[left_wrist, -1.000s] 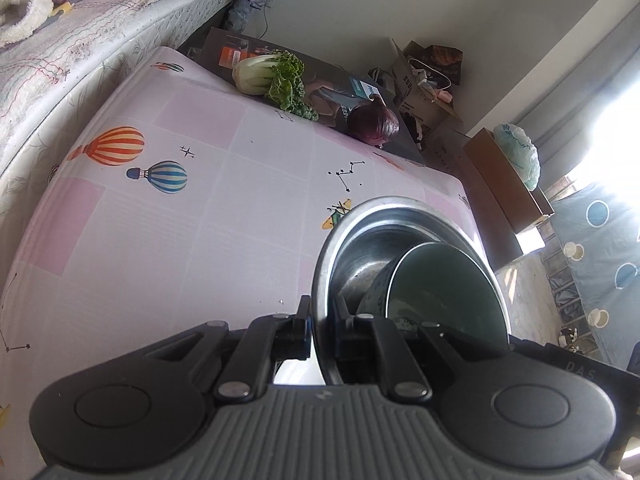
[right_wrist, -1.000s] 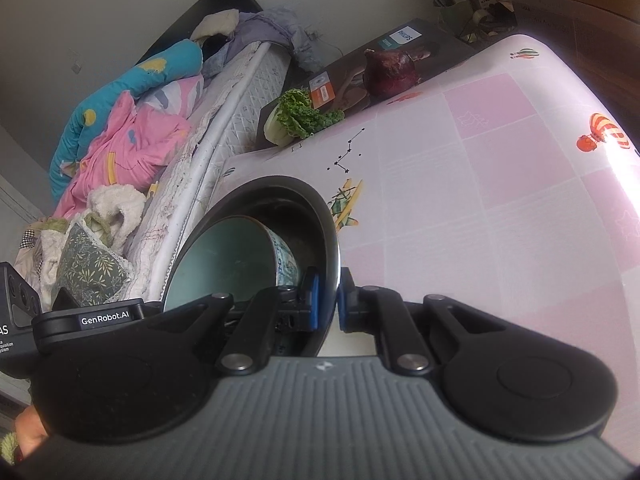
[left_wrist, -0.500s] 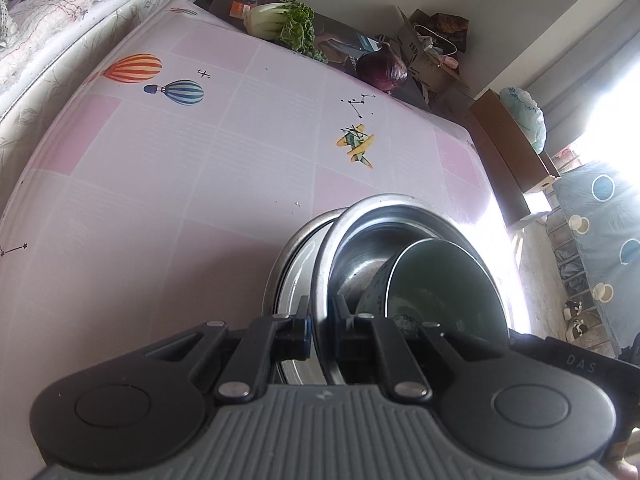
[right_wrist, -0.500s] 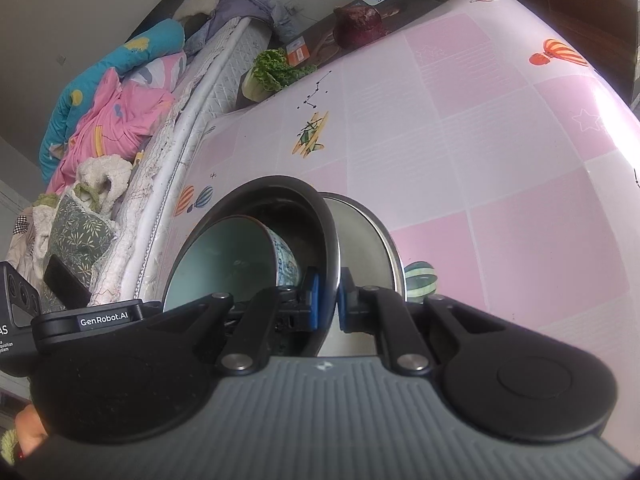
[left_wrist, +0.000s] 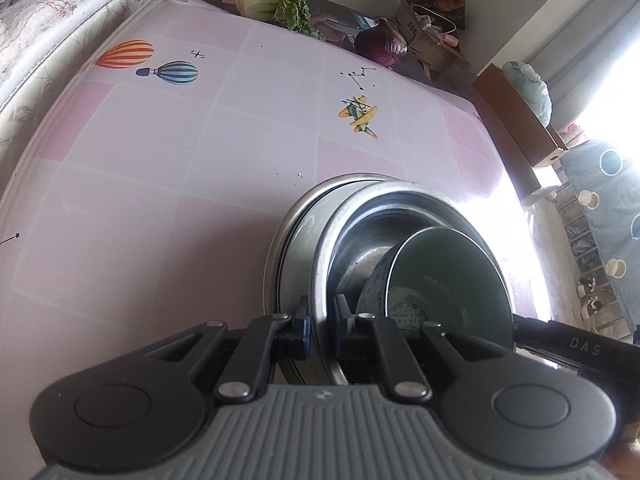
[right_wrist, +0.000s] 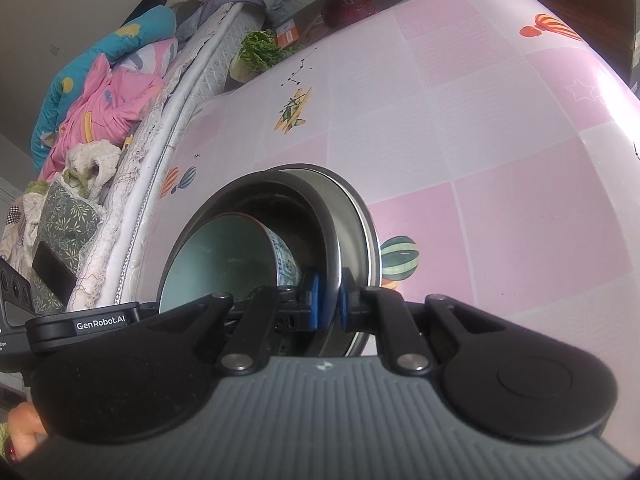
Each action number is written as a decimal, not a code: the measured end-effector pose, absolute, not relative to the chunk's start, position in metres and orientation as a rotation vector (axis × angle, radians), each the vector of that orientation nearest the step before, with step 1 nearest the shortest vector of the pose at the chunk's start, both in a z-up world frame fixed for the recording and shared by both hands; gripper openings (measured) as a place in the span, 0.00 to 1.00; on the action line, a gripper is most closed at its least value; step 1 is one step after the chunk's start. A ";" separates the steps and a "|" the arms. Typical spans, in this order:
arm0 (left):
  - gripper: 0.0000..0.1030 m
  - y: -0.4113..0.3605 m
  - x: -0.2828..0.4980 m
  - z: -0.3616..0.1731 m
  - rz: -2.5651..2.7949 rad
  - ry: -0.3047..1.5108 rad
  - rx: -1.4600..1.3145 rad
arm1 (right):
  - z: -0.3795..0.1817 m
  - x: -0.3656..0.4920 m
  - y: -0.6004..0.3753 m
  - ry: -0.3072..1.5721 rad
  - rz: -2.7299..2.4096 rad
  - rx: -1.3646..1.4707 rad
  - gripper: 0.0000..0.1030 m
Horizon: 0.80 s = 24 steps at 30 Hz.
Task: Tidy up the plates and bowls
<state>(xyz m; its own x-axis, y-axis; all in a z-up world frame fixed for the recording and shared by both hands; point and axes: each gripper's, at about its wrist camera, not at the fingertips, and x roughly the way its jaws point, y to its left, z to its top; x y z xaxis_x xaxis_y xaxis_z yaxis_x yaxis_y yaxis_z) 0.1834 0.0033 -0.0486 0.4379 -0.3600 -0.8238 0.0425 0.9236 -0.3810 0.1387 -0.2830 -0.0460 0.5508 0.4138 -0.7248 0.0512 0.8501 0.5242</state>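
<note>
A steel bowl [left_wrist: 404, 208] [right_wrist: 256, 192] holds a pale green ceramic bowl [left_wrist: 452, 276] [right_wrist: 224, 264] with a blue patterned outside. My left gripper [left_wrist: 322, 328] is shut on the steel bowl's near rim. My right gripper [right_wrist: 329, 308] is shut on the opposite rim. Beneath it sits a second, wider steel bowl [left_wrist: 296, 232] [right_wrist: 360, 216] on the pink tablecloth, and the held bowl rests in or just above it; contact is hidden.
The pink patterned table [left_wrist: 160, 184] [right_wrist: 500, 128] stretches ahead. At its far edge lie a leafy cabbage [left_wrist: 276, 4] [right_wrist: 260, 54] and a red cabbage [left_wrist: 382, 42] [right_wrist: 346, 0]. A bed with bedding [right_wrist: 104, 92] borders one side; boxes [left_wrist: 516, 120] stand on the floor.
Both grippers came down with the steel bowl and its ceramic bowl. A second steel bowl came into view beneath, and the held bowl now sits low over it.
</note>
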 end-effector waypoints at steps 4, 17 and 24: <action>0.11 -0.002 0.182 -0.046 -0.254 1.078 -0.272 | -0.047 0.140 -0.285 0.964 0.233 0.536 0.10; 0.61 -0.002 0.154 -0.017 -0.187 0.946 -0.119 | -0.037 0.122 -0.297 0.869 0.224 0.564 0.20; 0.76 0.006 0.134 -0.002 -0.206 0.876 -0.097 | -0.024 0.096 -0.308 0.806 0.212 0.567 0.56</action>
